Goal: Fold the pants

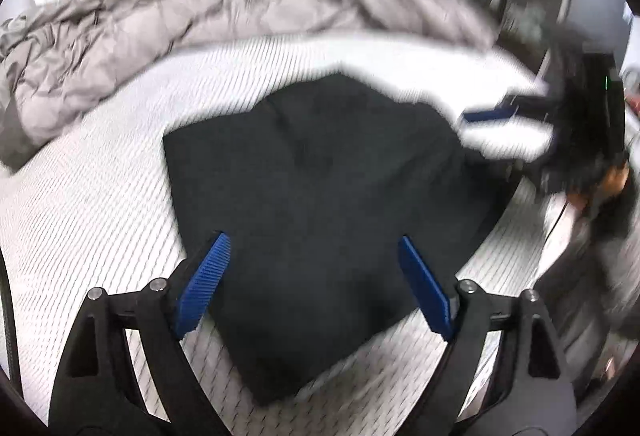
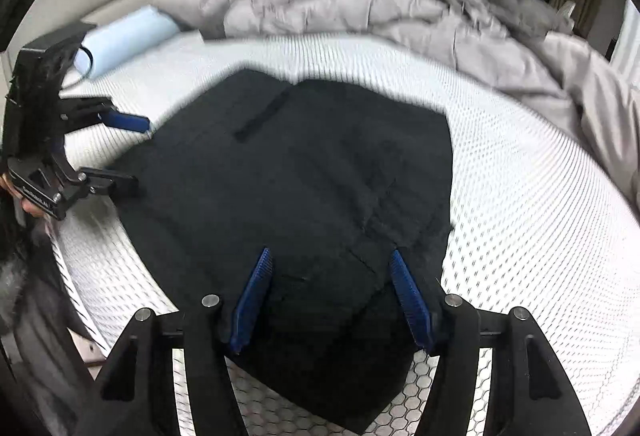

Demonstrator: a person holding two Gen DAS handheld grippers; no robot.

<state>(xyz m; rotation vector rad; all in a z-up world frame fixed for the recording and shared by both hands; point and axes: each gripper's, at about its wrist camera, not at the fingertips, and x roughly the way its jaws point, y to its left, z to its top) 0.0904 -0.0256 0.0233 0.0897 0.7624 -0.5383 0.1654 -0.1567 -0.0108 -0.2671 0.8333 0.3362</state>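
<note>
White textured mattress (image 2: 520,196) carries the folded black pants (image 2: 304,172) in front of a rumpled grey duvet (image 2: 360,8), with left gripper (image 1: 314,240) and right gripper (image 2: 330,256) above the pants, jaws apart, empty

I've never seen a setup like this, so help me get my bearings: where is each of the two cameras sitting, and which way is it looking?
Left wrist view: on the left gripper, looking down along its open blue fingers at the dark pants on the white mattress; the right gripper shows at right.
Right wrist view: on the right gripper, facing down over the pants; the left gripper shows at left.
Shared: pants, mattress, grey duvet behind.
</note>
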